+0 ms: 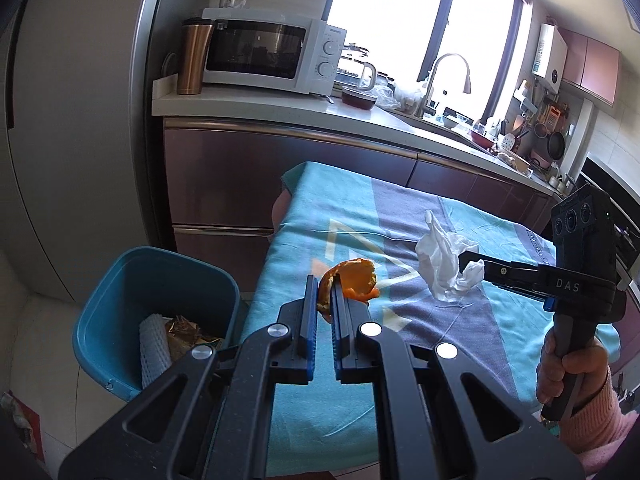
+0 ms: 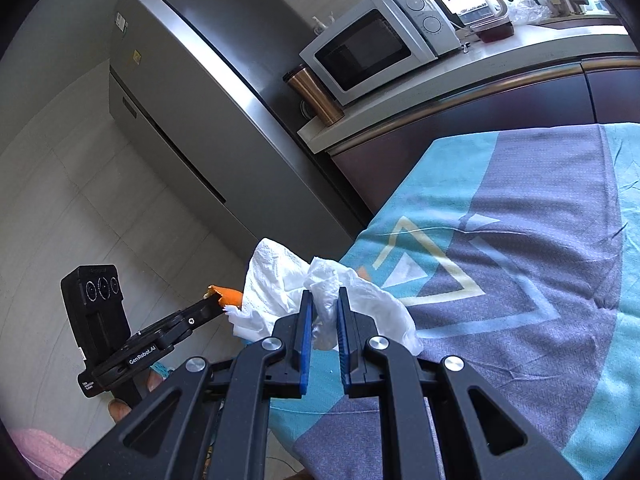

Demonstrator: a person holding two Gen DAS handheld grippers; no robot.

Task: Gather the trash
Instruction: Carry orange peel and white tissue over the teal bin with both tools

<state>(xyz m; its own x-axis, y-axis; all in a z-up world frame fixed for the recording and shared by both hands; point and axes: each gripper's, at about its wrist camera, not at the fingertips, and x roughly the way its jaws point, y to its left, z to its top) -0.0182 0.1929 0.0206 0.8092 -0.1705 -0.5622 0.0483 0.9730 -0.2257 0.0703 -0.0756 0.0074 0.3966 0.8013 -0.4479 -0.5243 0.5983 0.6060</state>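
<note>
My left gripper (image 1: 324, 286) is shut on an orange peel (image 1: 354, 282), held just above the left edge of the table with the teal and grey cloth (image 1: 400, 360). My right gripper (image 2: 324, 300) is shut on a crumpled white tissue (image 2: 280, 284), lifted a little over the cloth (image 2: 520, 260). In the left wrist view the tissue (image 1: 444, 264) hangs from the right gripper's fingers (image 1: 492, 268). In the right wrist view the left gripper (image 2: 212, 306) shows with the peel (image 2: 226, 294) at its tip. A blue trash bin (image 1: 120, 292) stands on the floor left of the table.
The bin holds a white foam net (image 1: 154, 348) and gold wrapper (image 1: 186, 334). Behind the table runs a counter (image 1: 280, 108) with a microwave (image 1: 264, 50), a copper tumbler (image 1: 194, 56) and a sink tap (image 1: 444, 68). A grey fridge (image 2: 180, 80) stands at the left.
</note>
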